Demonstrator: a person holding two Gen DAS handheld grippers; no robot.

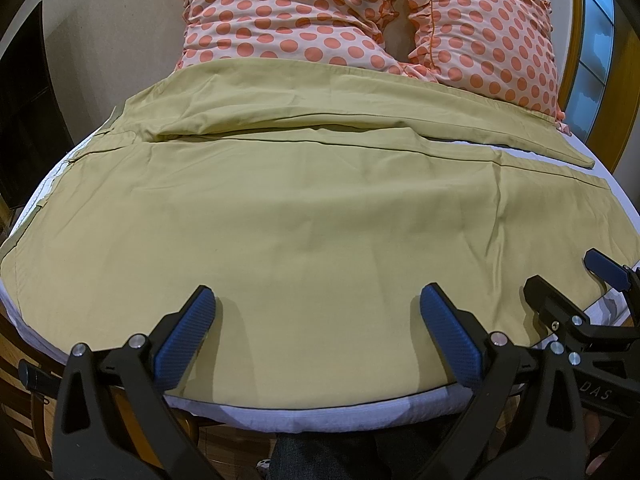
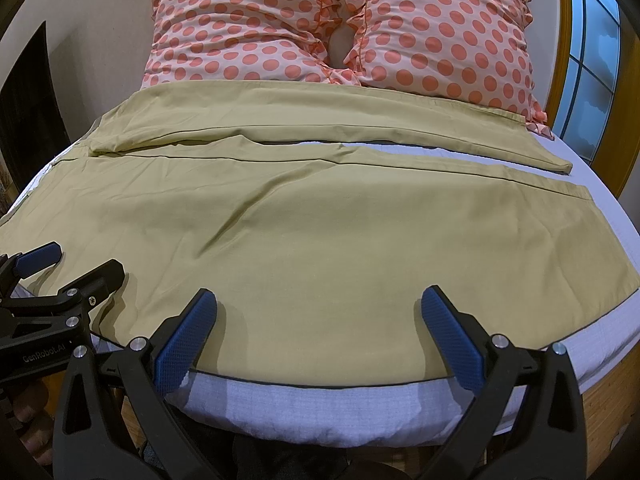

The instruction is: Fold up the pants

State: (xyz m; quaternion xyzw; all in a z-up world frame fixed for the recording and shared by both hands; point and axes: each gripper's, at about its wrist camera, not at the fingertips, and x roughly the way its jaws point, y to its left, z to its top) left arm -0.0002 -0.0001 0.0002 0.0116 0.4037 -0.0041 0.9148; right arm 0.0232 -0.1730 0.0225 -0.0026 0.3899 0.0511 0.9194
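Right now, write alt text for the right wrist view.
Tan pants lie spread flat across a white bed, both legs running sideways. The open right gripper hovers over the pants' near edge, with the left gripper, also open, at the far left. Two polka-dot pillows sit behind the pants.

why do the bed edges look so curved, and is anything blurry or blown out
Left wrist view: fisheye lens bows the mattress edge and darkens the corners; the pants are sharp and evenly lit. Right wrist view: same bowing; the window is bright but not glaring; the right gripper casts soft shadows.
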